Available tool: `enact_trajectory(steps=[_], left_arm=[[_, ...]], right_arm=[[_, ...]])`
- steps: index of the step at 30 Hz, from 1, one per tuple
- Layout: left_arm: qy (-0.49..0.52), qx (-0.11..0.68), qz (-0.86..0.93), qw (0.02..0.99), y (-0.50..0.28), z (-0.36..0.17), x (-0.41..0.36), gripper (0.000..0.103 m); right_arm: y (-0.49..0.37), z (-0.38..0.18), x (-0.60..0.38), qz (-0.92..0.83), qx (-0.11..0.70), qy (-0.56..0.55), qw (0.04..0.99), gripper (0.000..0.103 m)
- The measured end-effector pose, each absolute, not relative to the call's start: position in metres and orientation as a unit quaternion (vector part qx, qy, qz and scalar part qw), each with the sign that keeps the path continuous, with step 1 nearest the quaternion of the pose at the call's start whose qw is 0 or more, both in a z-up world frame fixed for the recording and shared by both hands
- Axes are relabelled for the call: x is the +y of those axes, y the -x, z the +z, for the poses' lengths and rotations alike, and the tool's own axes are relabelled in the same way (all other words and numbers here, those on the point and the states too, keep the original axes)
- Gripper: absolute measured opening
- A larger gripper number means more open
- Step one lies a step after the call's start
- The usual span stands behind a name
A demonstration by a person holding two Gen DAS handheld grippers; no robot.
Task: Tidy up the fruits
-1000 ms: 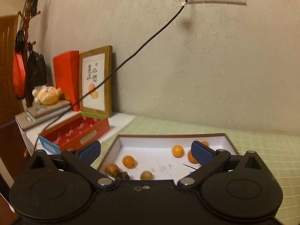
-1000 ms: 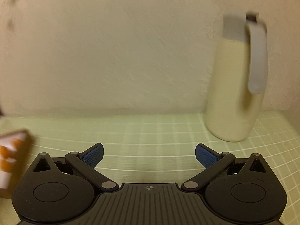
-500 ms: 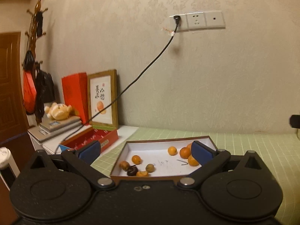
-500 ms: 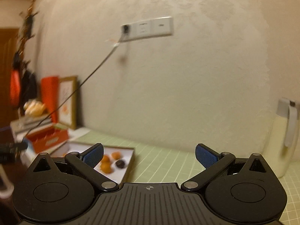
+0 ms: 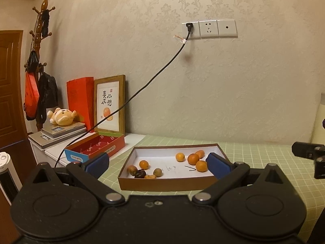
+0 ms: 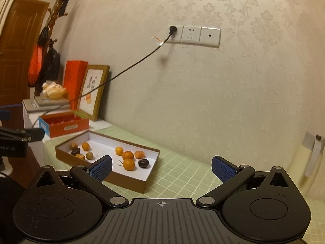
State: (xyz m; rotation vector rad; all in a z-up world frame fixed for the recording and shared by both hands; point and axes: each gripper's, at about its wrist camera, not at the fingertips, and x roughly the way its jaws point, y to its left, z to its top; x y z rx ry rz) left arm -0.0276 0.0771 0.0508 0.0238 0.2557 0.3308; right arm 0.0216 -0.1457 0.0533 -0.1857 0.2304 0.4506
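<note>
Both grippers, left gripper (image 5: 157,165) and right gripper (image 6: 161,167), gape wide and empty. Risk: round oranges (image 5: 193,159) roll inside the shallow box (image 5: 166,181) if nudged off-centre.

- Shallow cardboard box (image 5: 166,182): brown outside, white inside
- Small round fruits (image 5: 193,159): orange, a few dark brown
- Cloth-covered table (image 6: 182,174): pale green, white grid
- Wallpapered wall (image 5: 223,81): beige damask
- Gripper pads (image 6: 100,167): blue
</note>
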Motion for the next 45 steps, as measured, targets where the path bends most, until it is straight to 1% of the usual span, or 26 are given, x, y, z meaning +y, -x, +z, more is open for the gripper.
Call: enact_trajectory(steps=[8,45], left_arm=[[-0.017,0.122,0.16,0.979,0.0302,0.0481,0.0742,0.097],[-0.017,0.112,0.156,0.981,0.033,0.0482,0.0748,0.097]], right_arm=[[-0.0293,0.0546,-0.156,0.213,0.129,0.062,0.966,0.103],[-0.0278,0.0543,-0.1555,0.211,0.128,0.072,0.966,0.103]])
